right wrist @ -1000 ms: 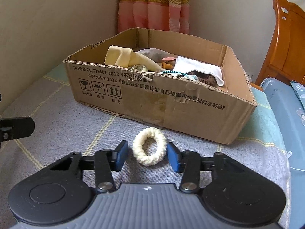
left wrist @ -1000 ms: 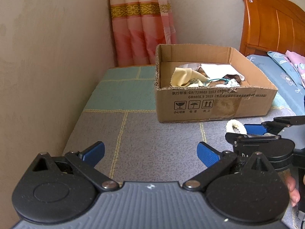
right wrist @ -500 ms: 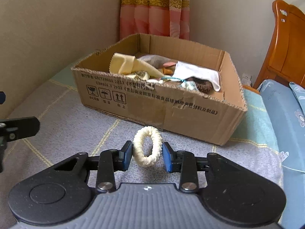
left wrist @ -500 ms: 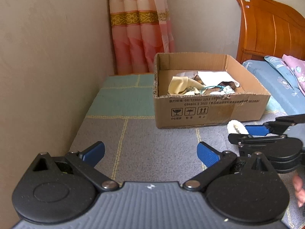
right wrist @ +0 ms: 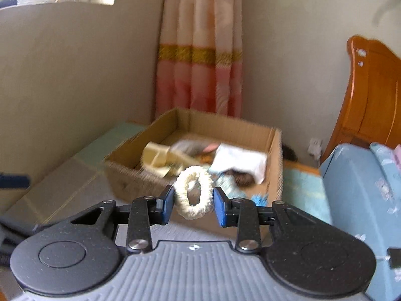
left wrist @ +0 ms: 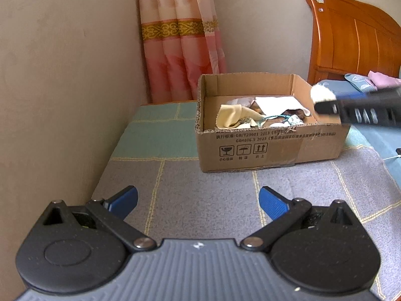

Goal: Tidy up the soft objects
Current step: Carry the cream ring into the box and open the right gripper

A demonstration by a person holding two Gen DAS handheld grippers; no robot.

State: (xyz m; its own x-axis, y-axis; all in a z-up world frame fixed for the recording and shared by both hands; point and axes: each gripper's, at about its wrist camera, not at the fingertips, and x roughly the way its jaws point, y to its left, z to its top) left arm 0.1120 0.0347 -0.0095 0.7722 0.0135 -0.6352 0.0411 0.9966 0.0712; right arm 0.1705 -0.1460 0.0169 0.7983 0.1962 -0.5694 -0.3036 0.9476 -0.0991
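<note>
Bedroom corner, curtain (right wrist: 200,50), quilted bed (left wrist: 200,200). Right hand-held gripper (right wrist: 193,202) clamped on scrunchie (right wrist: 194,192), raised near box (left wrist: 270,148) rim. Left hand-held gripper (left wrist: 198,199) spread wide, nothing held. Judged light, squashy, non-fragile; best pinched across ring's sides.

I see the box (left wrist: 270,148) on the bed cover (left wrist: 200,200), cloths (left wrist: 235,119) inside it, curtain (left wrist: 180,40) behind, headboard (left wrist: 356,40) to the right, wall (left wrist: 62,87) on the left.
</note>
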